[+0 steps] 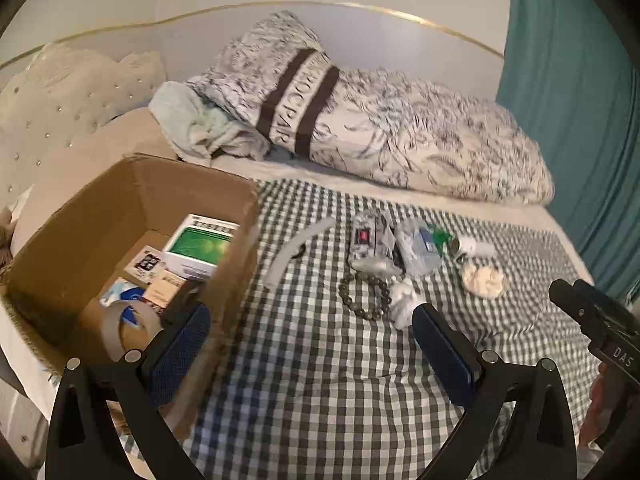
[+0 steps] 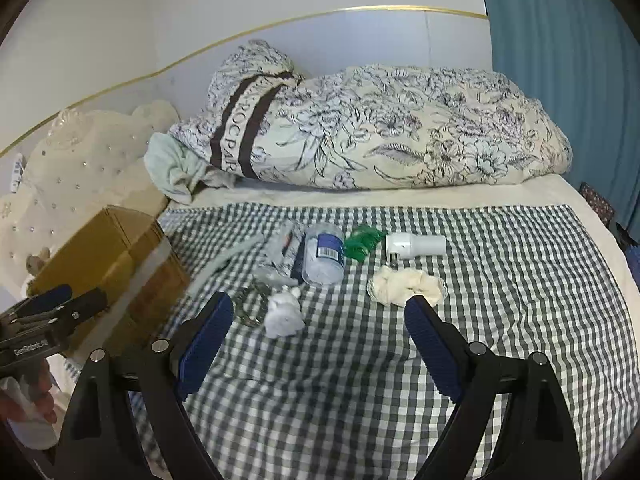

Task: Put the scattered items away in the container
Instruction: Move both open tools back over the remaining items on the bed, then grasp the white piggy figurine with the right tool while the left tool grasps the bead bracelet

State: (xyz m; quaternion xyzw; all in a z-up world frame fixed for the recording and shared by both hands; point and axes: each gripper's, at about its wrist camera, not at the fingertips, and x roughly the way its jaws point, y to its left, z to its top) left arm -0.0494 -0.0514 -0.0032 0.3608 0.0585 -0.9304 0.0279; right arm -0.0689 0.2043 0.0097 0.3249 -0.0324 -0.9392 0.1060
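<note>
A cardboard box [image 1: 100,208] stands at the left on the checked bed cover; inside lie a green-and-white carton [image 1: 200,246], small packets and a tape roll [image 1: 120,328]. On the cover lie a bead bracelet [image 1: 365,295], a white figurine [image 2: 283,312], a clear bottle [image 2: 324,254], a grey packet [image 1: 370,246], a green wrapper [image 2: 362,240], a white cylinder [image 2: 416,245], a cream scrunchie [image 2: 406,282] and a pale strip [image 1: 298,246]. My left gripper [image 1: 312,330] is open and empty, straddling the box's right wall. My right gripper [image 2: 318,320] is open and empty, just short of the figurine.
A rolled floral duvet [image 2: 380,132] and a pale green towel [image 2: 176,168] lie along the back of the bed. A tufted headboard [image 2: 80,168] is at the left, a teal curtain [image 2: 560,60] at the right.
</note>
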